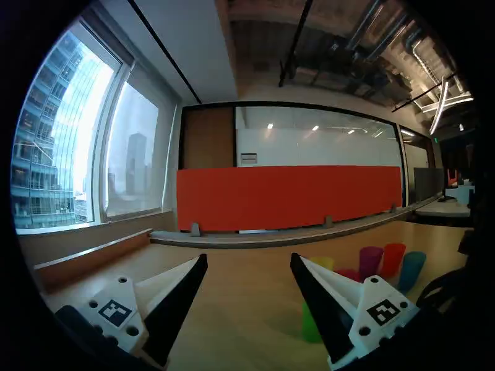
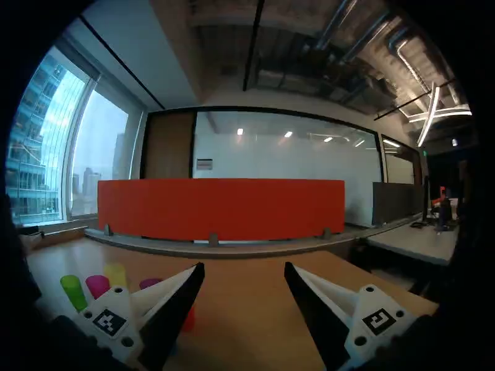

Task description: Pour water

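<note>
1. Left gripper (image 1: pixel 247 260): jaws spread wide, holding nothing, over a wooden table (image 1: pixel 247 303).
2. Right gripper (image 2: pixel 243 267): jaws also apart, empty.
3. Coloured plastic cups (image 1: pixel 370 260) stand clustered on the table, near the left gripper's right-hand finger.

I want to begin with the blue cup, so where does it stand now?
In the left gripper view the blue cup stands on the wooden table at the right, outermost of the group, just right of the orange cup.
</note>
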The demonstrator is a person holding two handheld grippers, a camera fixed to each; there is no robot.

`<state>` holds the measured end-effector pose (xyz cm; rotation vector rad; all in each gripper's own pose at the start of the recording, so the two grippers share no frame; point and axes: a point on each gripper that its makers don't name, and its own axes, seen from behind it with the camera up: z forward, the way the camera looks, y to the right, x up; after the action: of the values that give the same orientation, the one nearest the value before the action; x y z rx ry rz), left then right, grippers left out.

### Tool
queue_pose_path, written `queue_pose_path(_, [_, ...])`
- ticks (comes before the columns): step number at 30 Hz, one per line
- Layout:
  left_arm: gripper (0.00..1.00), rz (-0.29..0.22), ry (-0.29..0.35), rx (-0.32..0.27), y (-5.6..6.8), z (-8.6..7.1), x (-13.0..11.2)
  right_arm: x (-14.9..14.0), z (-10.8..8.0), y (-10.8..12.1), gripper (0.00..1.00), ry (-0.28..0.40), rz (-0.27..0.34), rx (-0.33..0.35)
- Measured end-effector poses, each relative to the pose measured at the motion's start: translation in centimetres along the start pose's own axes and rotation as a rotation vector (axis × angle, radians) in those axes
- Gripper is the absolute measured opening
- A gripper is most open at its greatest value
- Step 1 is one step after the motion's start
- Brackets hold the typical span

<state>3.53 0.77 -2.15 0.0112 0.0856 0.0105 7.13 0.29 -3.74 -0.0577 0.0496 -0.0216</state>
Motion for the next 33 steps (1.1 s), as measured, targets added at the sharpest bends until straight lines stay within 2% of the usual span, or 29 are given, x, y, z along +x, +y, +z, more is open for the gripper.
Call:
queue_pose_path(9, [1.00, -0.007, 0.002, 0.003, 0.1, 0.3, -1.5, 0.0, -0.2, 0.3, 1.00, 0.002, 0.019, -0.009])
queue_pose_path(18, [1.00, -0.013, 0.003, 0.002, 0.2, 0.7, -2.6, 0.0, -0.3, 0.4, 1.00, 0.001, 0.012, -0.015])
queue_pose_path(33, [1.00, -0.027, -0.003, -0.008, 0.3, 1.0, -3.3, 0.1, -0.3, 1.0, 1.00, 0.001, 0.022, -0.026])
